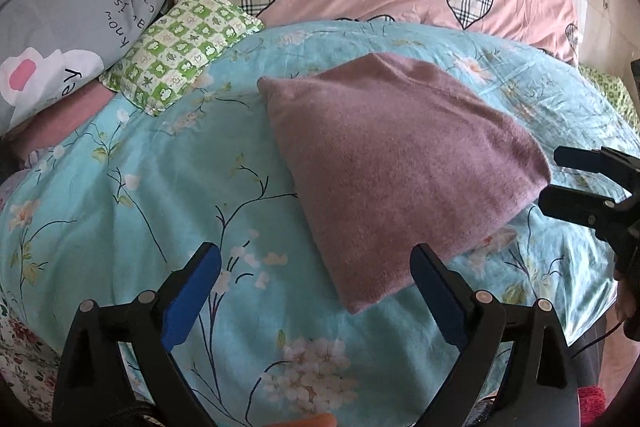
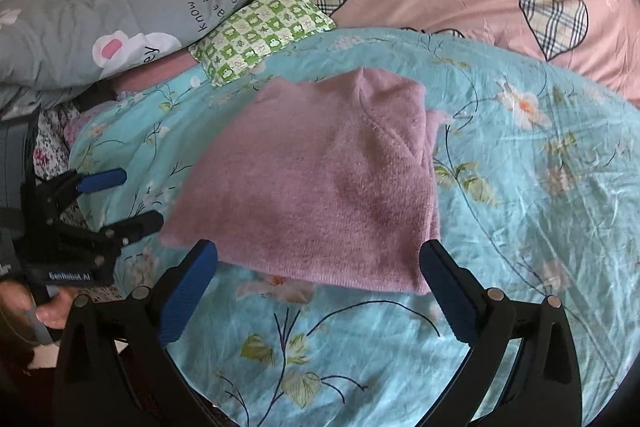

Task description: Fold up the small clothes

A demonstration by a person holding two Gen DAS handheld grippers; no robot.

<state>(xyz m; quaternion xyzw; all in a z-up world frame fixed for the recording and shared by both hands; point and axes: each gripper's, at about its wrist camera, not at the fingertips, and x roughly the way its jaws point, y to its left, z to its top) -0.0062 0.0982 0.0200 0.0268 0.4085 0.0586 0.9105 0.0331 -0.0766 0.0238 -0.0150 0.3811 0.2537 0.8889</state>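
Sweater [image 1: 404, 167] sits folded in a fuzzy mauve block in the middle of the teal quilt [image 1: 160, 195], with bare quilt all round it and the green pillow [image 1: 180, 47] well off its far corner. Left gripper [image 1: 316, 291] is spread wide at its near edge, gripping nothing. Right gripper [image 2: 320, 287], same deal: spread, empty, just short of the hem.

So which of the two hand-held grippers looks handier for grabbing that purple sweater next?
Probably the right hand-held gripper: the folded purple sweater sits centred between its open fingers, hem close. The left hand-held gripper is open too, but the sweater lies off to one side.
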